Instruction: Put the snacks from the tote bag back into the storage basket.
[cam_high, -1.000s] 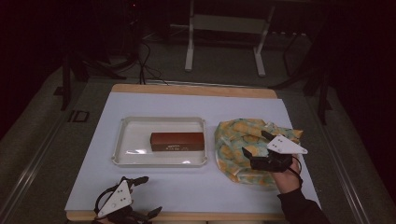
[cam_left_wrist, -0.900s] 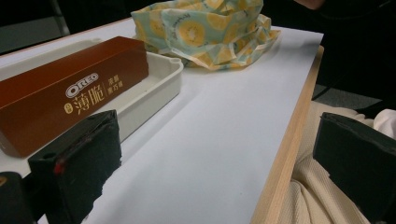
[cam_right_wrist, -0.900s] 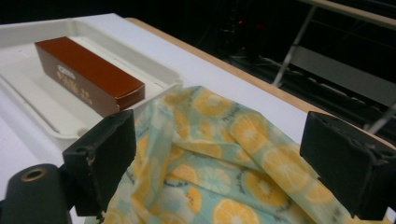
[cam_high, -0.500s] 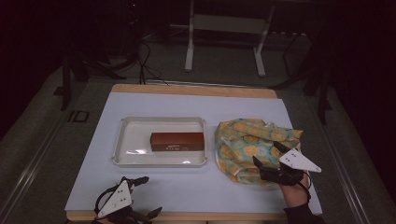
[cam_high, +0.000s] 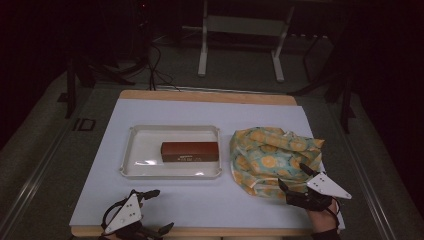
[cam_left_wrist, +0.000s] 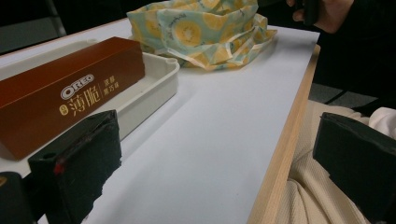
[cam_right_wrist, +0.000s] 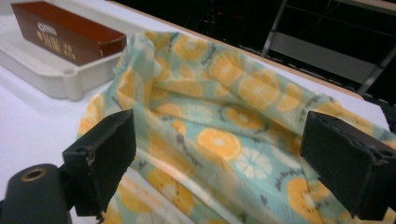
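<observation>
Resting at the lower left of the high view, near the table's (cam_high: 210, 200) front edge, the left gripper (cam_high: 145, 212) has its jaws spread wide with nothing between them; in the left gripper view the two black jaws stand far apart at the bottom corners, one over the white table top and the other out past the wooden edge, above a cream-coloured trouser leg (cam_left_wrist: 308, 196). Just left of centre in the high view sits a shallow white tray (cam_high: 131, 155), and inside it, toward its right half, lies a long brown box (cam_high: 190, 151) flat on its side; the left gripper view shows gold "OREO" lettering on the box's face. Right of the tray, close beside it but whether touching cannot be told, a crumpled cloth with an orange-slice print (cam_high: 272, 157) lies in a loose heap on the table. At the lower right of the high view the right gripper (cam_high: 296, 182) is held in a person's hand (cam_high: 322, 220), its jaws open and pointing up-left at the cloth's near edge; in the right gripper view the jaws frame the cloth from either side without pinching it, and the tray with the box shows at the upper left. Beyond the table, at the top of the high view, the room is dark, with a pale metal stand (cam_high: 240, 40) on the floor.
</observation>
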